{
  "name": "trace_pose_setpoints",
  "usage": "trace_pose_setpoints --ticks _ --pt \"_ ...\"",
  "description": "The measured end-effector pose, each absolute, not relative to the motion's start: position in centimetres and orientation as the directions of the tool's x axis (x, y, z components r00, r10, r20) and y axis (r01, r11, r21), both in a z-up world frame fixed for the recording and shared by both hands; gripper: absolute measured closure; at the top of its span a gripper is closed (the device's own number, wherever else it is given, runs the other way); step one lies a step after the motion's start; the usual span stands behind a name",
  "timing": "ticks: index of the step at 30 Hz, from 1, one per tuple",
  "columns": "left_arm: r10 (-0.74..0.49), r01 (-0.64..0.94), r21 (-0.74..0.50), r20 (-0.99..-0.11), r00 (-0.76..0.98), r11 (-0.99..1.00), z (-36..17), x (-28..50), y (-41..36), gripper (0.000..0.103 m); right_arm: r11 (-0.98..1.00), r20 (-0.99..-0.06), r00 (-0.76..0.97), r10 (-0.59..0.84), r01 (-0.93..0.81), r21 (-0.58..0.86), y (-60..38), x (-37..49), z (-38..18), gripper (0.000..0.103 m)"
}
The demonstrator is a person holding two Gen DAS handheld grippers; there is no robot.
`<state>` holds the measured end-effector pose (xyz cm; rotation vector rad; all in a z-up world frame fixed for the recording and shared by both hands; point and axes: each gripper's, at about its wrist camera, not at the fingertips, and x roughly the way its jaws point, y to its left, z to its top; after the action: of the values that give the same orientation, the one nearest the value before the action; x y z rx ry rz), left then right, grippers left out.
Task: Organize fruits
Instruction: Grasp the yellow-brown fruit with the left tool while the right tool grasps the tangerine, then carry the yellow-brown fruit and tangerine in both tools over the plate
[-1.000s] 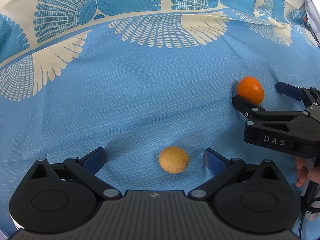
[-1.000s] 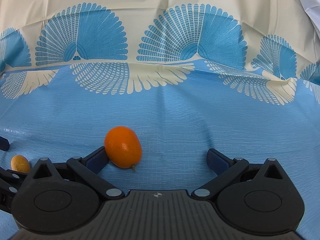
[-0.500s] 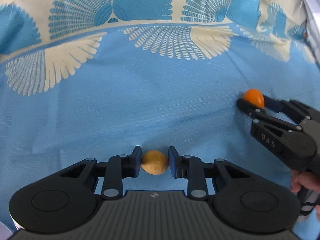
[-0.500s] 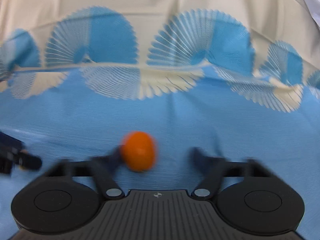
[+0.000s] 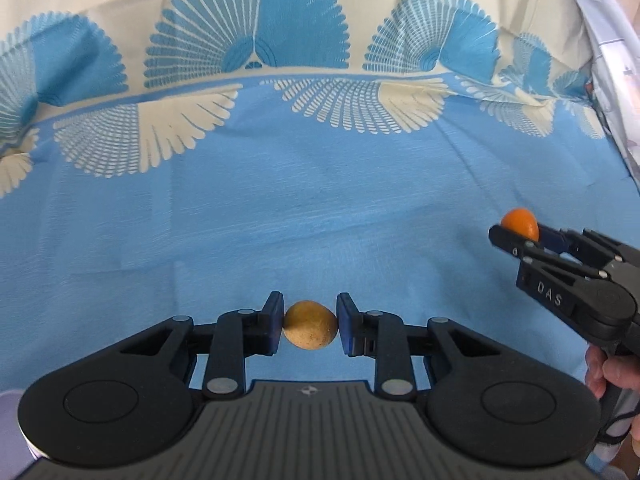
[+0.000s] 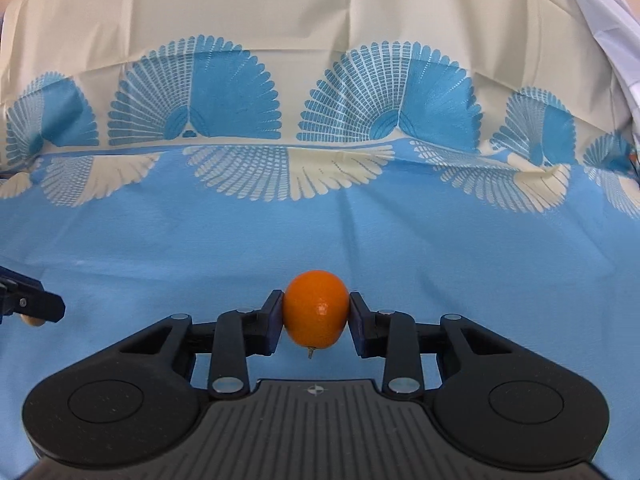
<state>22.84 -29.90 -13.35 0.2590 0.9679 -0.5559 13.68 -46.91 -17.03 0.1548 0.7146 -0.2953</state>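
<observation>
Two fruits are gripped at once: a tan-yellow fruit [image 5: 310, 325], lower centre of the left wrist view, sits clamped between the left tool's [image 5: 310, 326] blue pads, while an orange fruit [image 6: 316, 314], lower centre of the right wrist view, is pinched by the right tool [image 6: 316, 316], whose jaws have just been closing on it. Beneath both lies a blue-and-cream fan-patterned cloth [image 5: 320, 208]. A hand [image 5: 608, 372] shows at lower right.

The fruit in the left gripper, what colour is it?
Dull yellow-tan with small brown specks; the fruit shows best in the left wrist view.
</observation>
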Motion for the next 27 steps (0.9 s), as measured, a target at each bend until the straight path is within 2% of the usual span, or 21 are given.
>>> trace_pose_setpoints --ticks 7,14,22,27 --pt "-0.323 0.534 -0.014 -0.809 0.491 0.846 -8.3 18.1 -24.7 0.071 0.957 -0.669 0.726 -0.158 0.279 0.076 -41.6 8.7 -13.1 0.068" --pt "-0.261 0.485 0.034 -0.809 0.527 0.874 -3.3 11.9 -17.9 0.071 0.977 -0.653 0.756 -0.031 0.161 0.139 -32.9 2.5 -8.0 0.068" --pt "-0.204 0.410 0.048 -0.811 0.548 0.911 -0.5 6.3 -9.5 0.071 0.985 -0.640 0.759 0.117 -0.009 0.170 -23.6 -3.1 -3.0 0.068" --pt "-0.201 0.359 0.023 -0.795 0.572 0.933 0.7 3.6 -4.7 0.071 0.987 -0.635 0.758 0.150 -0.078 0.140 -19.6 -5.8 -1.3 0.067"
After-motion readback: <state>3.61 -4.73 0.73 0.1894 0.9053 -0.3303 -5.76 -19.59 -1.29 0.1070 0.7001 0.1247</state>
